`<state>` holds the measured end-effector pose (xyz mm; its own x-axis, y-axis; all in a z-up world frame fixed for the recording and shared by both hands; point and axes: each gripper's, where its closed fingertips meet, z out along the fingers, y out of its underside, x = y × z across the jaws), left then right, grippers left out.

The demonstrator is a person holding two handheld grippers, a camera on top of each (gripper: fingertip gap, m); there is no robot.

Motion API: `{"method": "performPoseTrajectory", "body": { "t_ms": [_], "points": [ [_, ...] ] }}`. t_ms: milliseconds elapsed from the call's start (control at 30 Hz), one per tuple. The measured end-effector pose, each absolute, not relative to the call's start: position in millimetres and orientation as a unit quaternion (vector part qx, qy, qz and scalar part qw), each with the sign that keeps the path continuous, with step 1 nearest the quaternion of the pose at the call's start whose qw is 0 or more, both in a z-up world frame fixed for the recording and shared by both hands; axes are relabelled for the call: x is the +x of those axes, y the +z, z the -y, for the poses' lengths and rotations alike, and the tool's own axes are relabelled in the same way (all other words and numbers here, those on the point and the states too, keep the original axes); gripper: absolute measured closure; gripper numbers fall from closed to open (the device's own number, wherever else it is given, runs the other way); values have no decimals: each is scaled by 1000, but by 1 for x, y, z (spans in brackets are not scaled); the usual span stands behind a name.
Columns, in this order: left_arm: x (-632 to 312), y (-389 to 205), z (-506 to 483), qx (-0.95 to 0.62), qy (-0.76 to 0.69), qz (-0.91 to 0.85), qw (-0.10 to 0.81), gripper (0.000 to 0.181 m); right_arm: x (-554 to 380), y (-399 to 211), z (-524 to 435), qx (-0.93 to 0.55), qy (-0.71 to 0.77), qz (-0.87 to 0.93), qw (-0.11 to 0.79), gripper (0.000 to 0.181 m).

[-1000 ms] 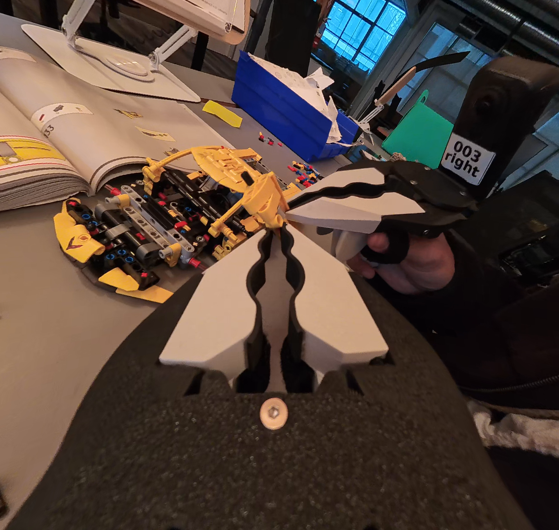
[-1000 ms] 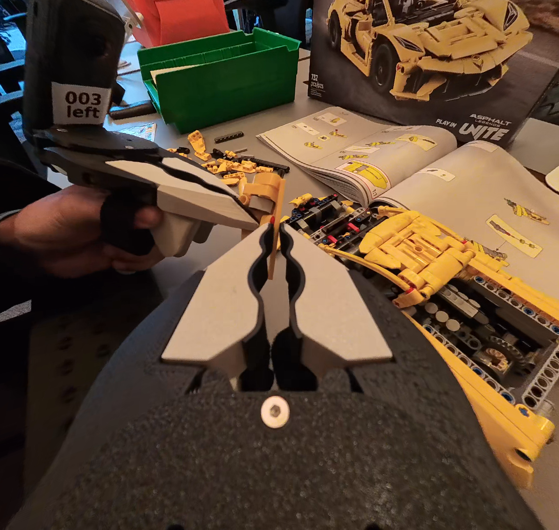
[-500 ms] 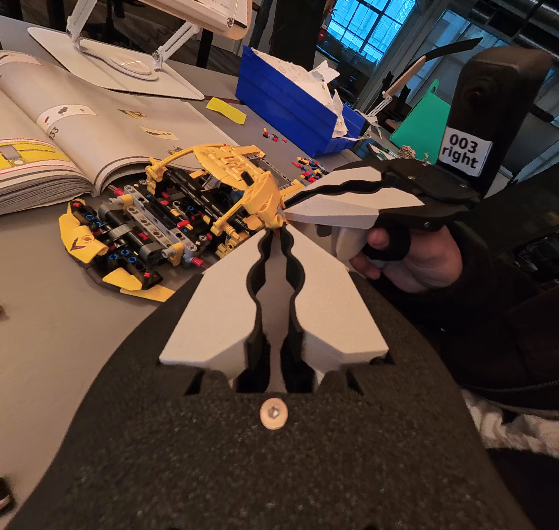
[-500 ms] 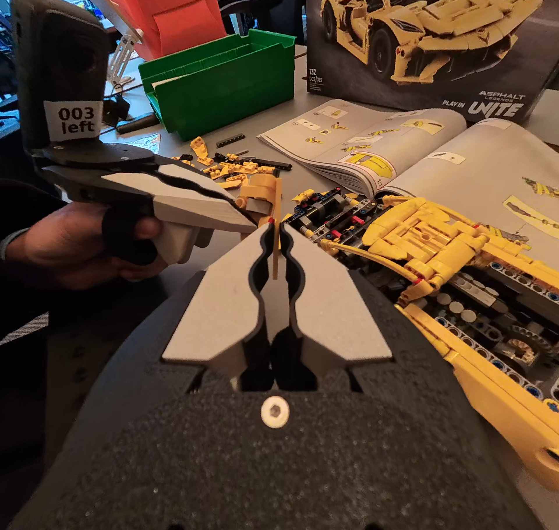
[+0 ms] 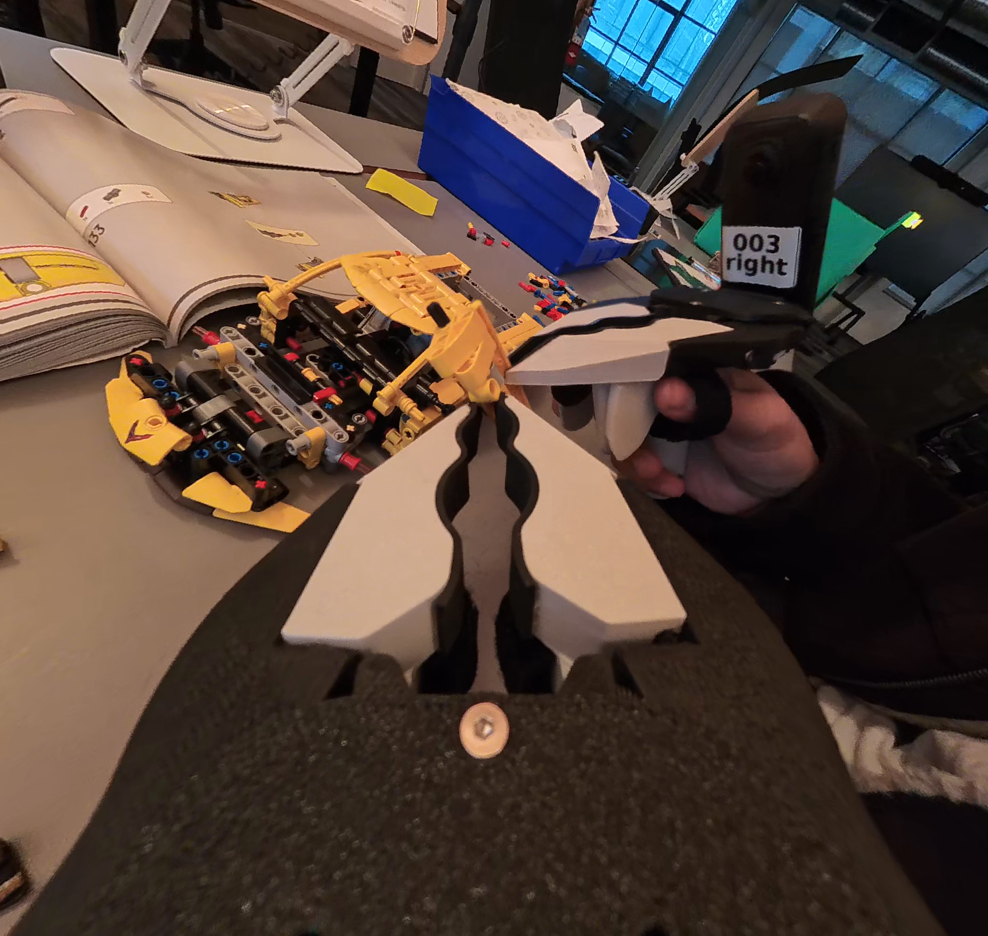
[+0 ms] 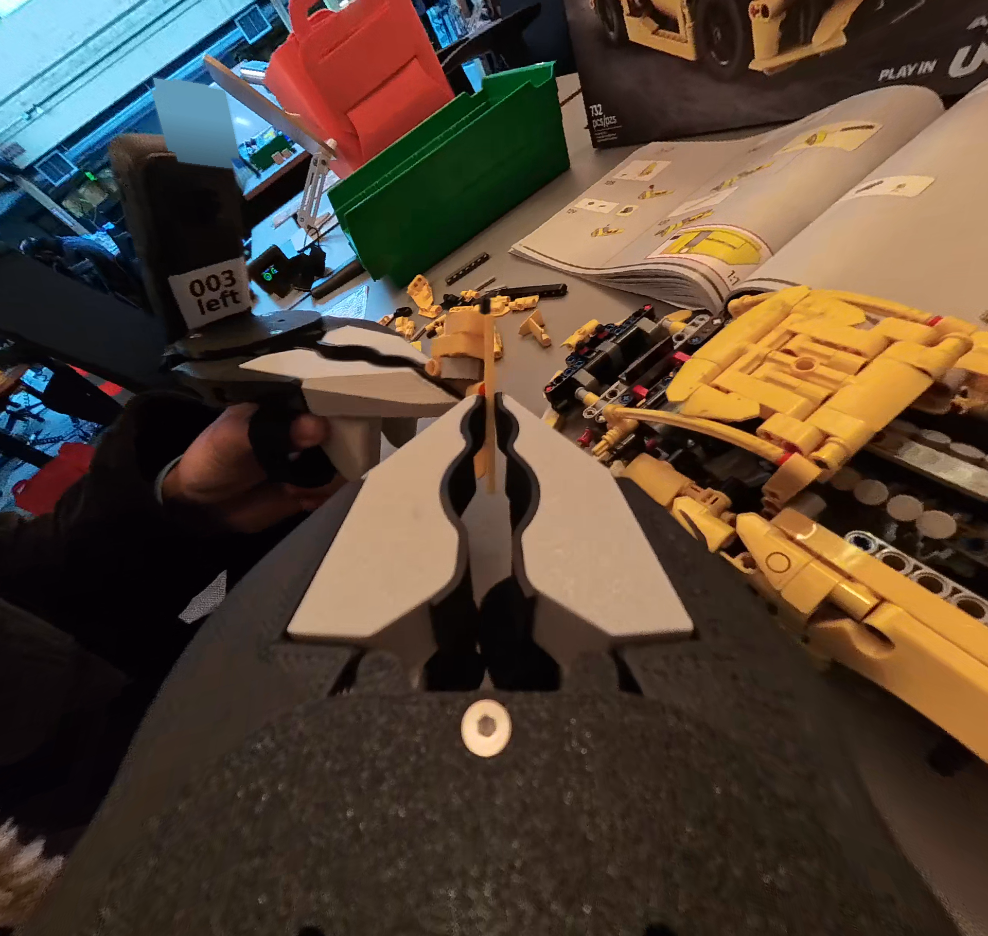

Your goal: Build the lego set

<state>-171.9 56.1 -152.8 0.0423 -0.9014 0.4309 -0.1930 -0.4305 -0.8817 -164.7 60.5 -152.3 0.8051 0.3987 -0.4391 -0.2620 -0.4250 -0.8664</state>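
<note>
Two hand-held tongs are brought tip to tip above a grey table (image 5: 80,589). The right tongs (image 6: 489,402) are closed on a thin yellow panel (image 6: 490,424), seen edge-on. The left tongs (image 5: 487,409) are nearly closed on a small yellow sub-assembly (image 5: 465,359) joined to that panel. Just behind, a half-built yellow and black car (image 5: 278,375) is laid on the table beside an open manual (image 5: 176,236).
</note>
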Motion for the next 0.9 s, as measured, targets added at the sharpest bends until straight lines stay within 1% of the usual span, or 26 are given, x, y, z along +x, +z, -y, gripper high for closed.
{"method": "performPoseTrajectory", "body": {
  "t_ms": [200, 400, 500, 567, 633, 667, 733, 900],
  "points": [
    [-170, -156, -52, -643, -511, -454, 346, 176, -159, -158, -64, -806, 221, 65, 545, 179],
    [-171, -156, -55, -646, -518, -445, 342, 176, -163, -154, -63, -789, 298, 32, 536, 179],
    [-171, -155, -54, -645, -518, -445, 343, 176, -164, -153, -62, -786, 304, 34, 538, 179],
    [-171, -155, -55, -645, -523, -441, 342, 176, -167, -150, -61, -778, 318, 39, 540, 174],
    [-171, -155, -55, -645, -525, -439, 339, 176, -167, -150, -61, -775, 330, 37, 537, 173],
    [-172, -155, -55, -645, -524, -439, 340, 176, -167, -150, -60, -774, 335, 39, 536, 179],
    [-171, -156, -55, -646, -519, -443, 342, 176, -174, -149, -57, -769, 359, 50, 527, 180],
    [-171, -157, -56, -648, -512, -446, 346, 176, -163, -147, -60, -772, 322, 35, 547, 180]
  ]
}}
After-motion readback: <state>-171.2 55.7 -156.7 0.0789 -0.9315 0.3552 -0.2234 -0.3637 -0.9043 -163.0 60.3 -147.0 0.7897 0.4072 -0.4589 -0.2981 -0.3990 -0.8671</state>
